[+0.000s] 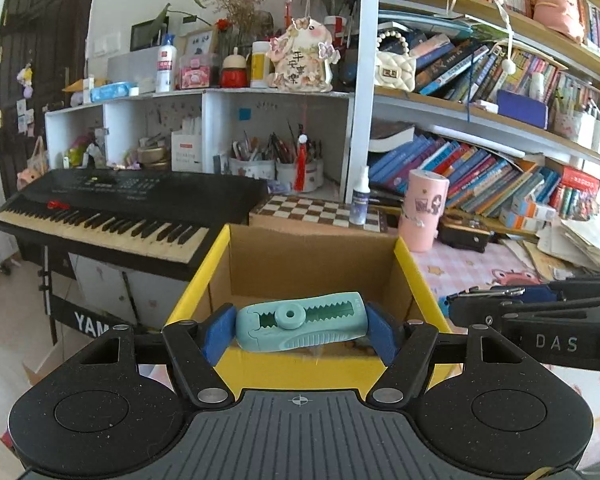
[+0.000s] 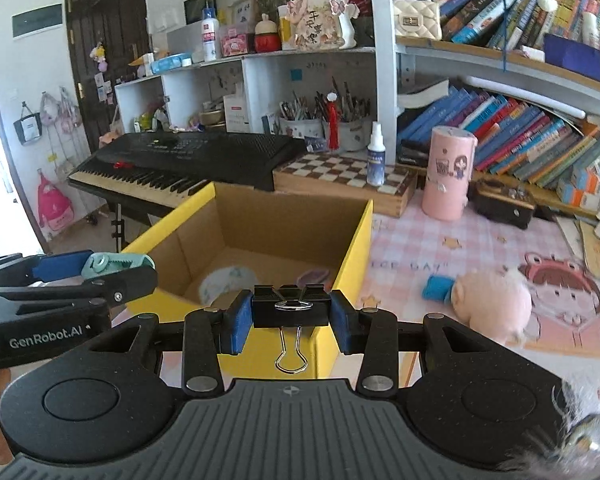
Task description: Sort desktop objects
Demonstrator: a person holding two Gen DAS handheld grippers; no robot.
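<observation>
Teal eraser (image 1: 300, 322) clamped lengthwise by left gripper (image 1: 298, 330), black binder clip (image 2: 290, 306) pinched by right gripper (image 2: 288, 316); both held at frame centre above yellow cardboard box (image 2: 354, 248), likely for dropping in.

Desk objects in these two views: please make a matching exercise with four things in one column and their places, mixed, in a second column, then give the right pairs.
Things:
1. teal eraser
2. black binder clip
3. pink plush pig
4. white spray bottle

Places:
A. standing on the chessboard box
B. lying on the pink desk mat
C. held in the left claw
D. held in the right claw

Pairs: 1-C, 2-D, 3-B, 4-A
</observation>
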